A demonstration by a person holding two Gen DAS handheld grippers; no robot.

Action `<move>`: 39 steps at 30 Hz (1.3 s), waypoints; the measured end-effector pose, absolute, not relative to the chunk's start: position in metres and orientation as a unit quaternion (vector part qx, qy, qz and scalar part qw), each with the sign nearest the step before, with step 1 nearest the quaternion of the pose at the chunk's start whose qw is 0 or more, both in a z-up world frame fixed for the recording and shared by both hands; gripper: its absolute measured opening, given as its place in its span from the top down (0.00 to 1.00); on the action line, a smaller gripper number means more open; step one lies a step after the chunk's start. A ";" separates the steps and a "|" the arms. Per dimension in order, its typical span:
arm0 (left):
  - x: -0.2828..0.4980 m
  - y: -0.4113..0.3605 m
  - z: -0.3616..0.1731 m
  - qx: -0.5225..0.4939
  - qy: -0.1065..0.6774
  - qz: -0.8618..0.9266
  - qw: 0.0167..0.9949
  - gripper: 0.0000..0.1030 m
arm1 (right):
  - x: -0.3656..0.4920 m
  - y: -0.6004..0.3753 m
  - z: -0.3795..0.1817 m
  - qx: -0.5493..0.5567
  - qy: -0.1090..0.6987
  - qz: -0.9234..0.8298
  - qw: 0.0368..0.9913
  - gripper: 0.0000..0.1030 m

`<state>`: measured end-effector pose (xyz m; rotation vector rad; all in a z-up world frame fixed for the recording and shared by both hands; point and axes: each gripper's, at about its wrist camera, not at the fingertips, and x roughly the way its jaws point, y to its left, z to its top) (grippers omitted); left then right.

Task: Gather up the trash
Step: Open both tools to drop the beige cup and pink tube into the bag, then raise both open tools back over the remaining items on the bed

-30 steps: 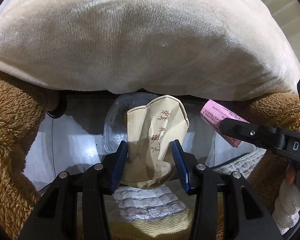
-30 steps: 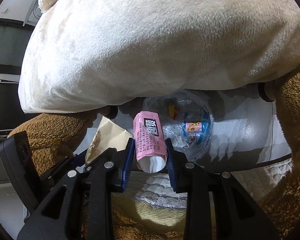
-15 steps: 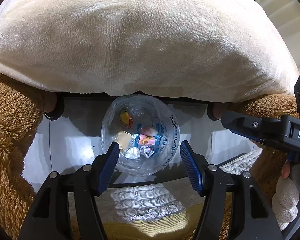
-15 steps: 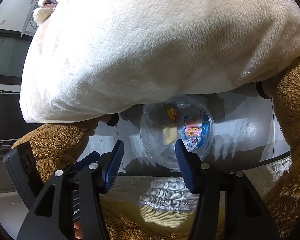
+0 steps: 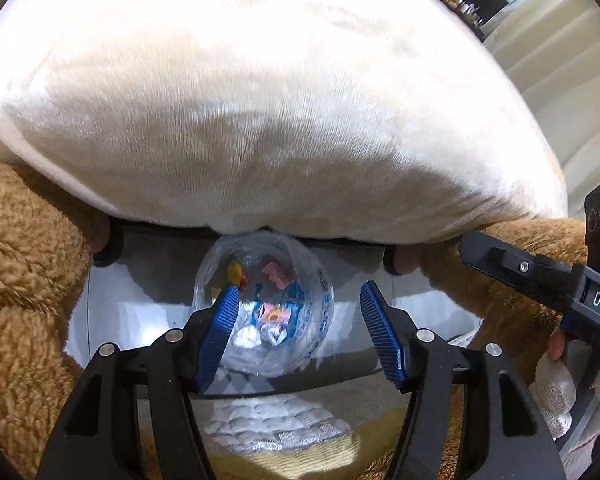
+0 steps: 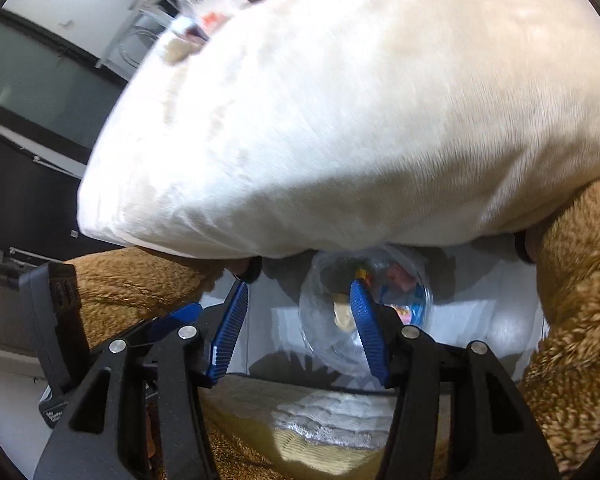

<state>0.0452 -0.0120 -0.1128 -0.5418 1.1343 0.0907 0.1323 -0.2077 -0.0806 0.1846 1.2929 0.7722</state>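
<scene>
Both tools hang empty over the clear plastic bag (image 5: 266, 312) of crumpled wrappers, which sits on the glossy white floor (image 5: 132, 320) just under the lower edge of the big cream plush cushion (image 5: 260, 112), with shaggy brown fur (image 5: 24, 280) on either side. The left gripper (image 5: 300, 334) has its blue-padded jaws spread wide with nothing between them; the right gripper (image 6: 298, 332) is likewise parted and bare. The trash lies inside the bag. To do this well, I'd lift both tools straight up and clear of the flimsy rim, not snagging the plastic, before turning to look for more litter.
</scene>
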 end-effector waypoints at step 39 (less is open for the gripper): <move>0.078 0.096 0.018 -0.221 0.324 0.031 0.919 0.40 | 0.195 -0.136 0.013 -0.048 0.359 0.452 0.815 0.48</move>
